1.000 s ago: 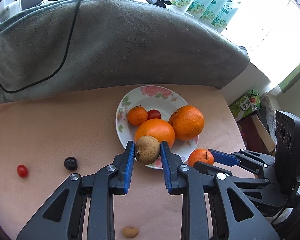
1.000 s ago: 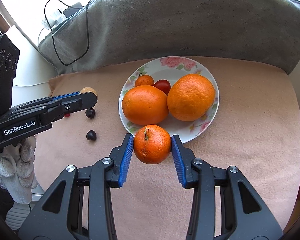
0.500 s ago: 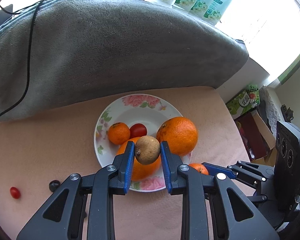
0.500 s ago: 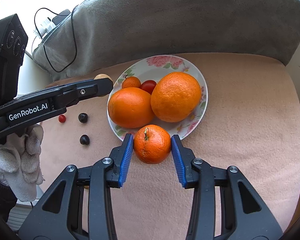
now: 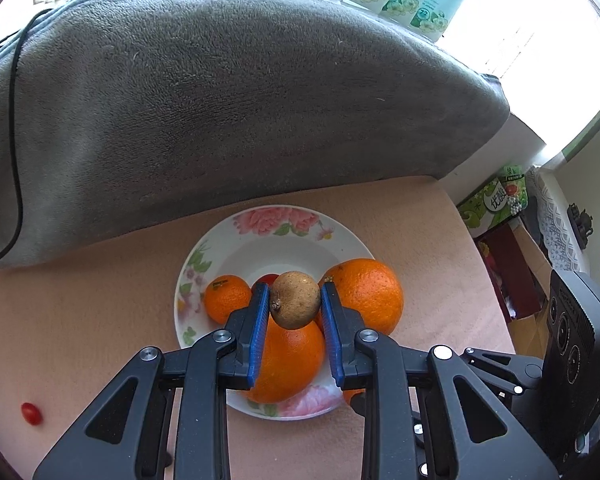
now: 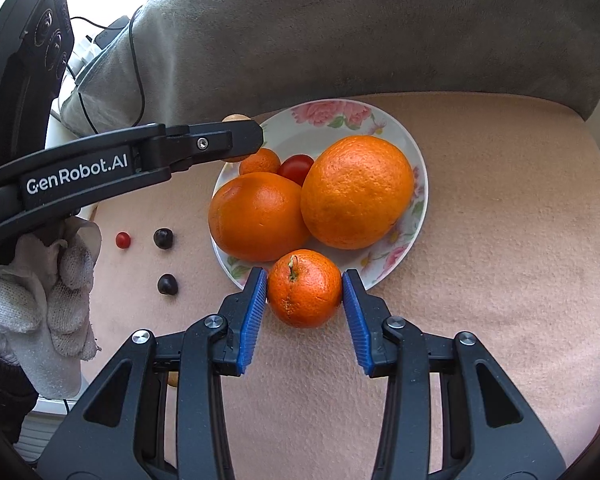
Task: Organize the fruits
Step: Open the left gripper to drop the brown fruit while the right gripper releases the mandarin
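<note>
A floral plate on the pink cloth holds two big oranges, a small mandarin and a cherry tomato. My left gripper is shut on a small brown round fruit and holds it above the plate's fruit. My right gripper is shut on a mandarin at the plate's near rim. The left gripper also shows in the right wrist view, its brown fruit mostly hidden.
A grey towel-covered bolster rises behind the plate. On the cloth left of the plate lie a cherry tomato and two dark berries. Boxes stand beyond the cloth's right edge.
My left gripper has carried the brown fruit forward, from the plate's near rim to above its fruit. My right gripper with the mandarin has edged closer to the plate's rim.
</note>
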Demonstrator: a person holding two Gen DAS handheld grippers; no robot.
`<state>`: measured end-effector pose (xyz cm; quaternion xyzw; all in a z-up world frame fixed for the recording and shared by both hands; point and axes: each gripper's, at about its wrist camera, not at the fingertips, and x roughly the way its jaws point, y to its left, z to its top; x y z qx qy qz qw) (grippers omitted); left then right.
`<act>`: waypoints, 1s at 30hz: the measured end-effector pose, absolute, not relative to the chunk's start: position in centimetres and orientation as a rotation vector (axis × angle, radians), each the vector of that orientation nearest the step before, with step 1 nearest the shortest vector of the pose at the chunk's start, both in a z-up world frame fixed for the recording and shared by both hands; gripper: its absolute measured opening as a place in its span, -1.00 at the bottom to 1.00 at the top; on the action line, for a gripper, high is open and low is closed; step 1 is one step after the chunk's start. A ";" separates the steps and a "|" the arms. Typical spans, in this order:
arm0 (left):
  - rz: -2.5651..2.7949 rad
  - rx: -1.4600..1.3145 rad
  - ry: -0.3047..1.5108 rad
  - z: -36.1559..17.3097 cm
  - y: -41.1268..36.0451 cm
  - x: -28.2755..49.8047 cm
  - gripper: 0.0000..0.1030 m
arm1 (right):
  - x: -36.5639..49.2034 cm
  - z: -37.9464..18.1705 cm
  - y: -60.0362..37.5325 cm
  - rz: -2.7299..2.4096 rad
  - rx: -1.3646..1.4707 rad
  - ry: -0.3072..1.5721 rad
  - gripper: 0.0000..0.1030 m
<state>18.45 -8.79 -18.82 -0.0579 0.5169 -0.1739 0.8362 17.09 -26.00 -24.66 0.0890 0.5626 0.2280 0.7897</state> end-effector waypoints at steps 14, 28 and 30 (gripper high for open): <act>-0.375 -0.107 1.101 -19.1 -9.4 19.3 -0.53 | 18.3 -25.2 -25.5 0.500 0.202 1.229 -0.18; -0.367 -0.100 1.083 -18.7 -9.1 19.7 -0.25 | 18.9 -24.8 -25.2 0.491 0.218 1.219 0.07; -0.364 -0.094 1.076 -18.6 -9.0 19.6 -0.03 | 18.8 -24.8 -25.0 0.495 0.217 1.216 0.07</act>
